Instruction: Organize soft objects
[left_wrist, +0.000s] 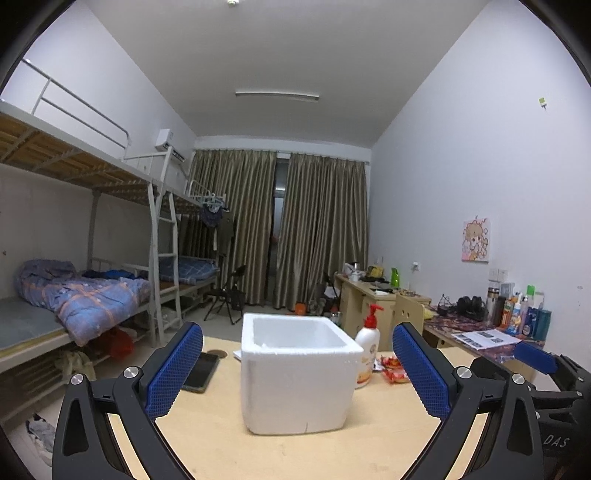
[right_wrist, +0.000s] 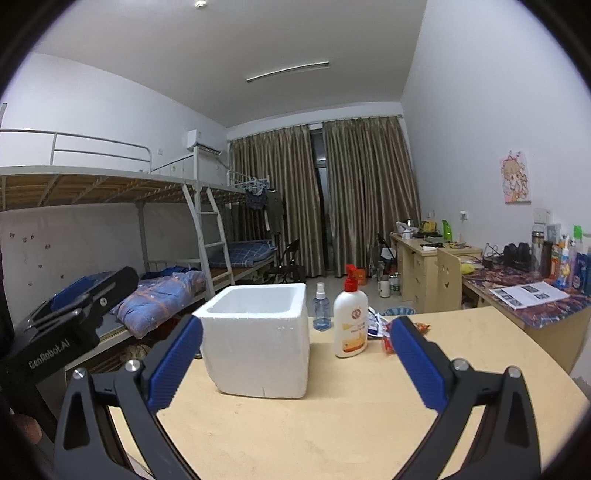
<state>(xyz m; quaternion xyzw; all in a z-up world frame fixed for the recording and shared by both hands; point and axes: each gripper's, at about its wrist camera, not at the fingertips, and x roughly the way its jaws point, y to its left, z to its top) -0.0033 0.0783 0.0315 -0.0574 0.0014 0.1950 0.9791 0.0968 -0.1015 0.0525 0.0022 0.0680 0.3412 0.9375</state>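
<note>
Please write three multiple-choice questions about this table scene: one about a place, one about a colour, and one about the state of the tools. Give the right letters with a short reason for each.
1. Where does the white pump bottle stand, seen from the right wrist camera?
A. Inside the foam box
B. On the table, to the right of the foam box
C. On the bed

2. What colour is the pump head of that bottle?
A. Red
B. Green
C. Black

3. In what state are the left tool and the right tool?
A. Both shut on a snack packet
B. One open, one shut
C. Both open and holding nothing

Answers:
1 B: the bottle stands on the table beside the foam box, on its right.
2 A: the pump head is plainly red.
3 C: each tool's blue fingers stand wide apart with nothing between them.
</note>
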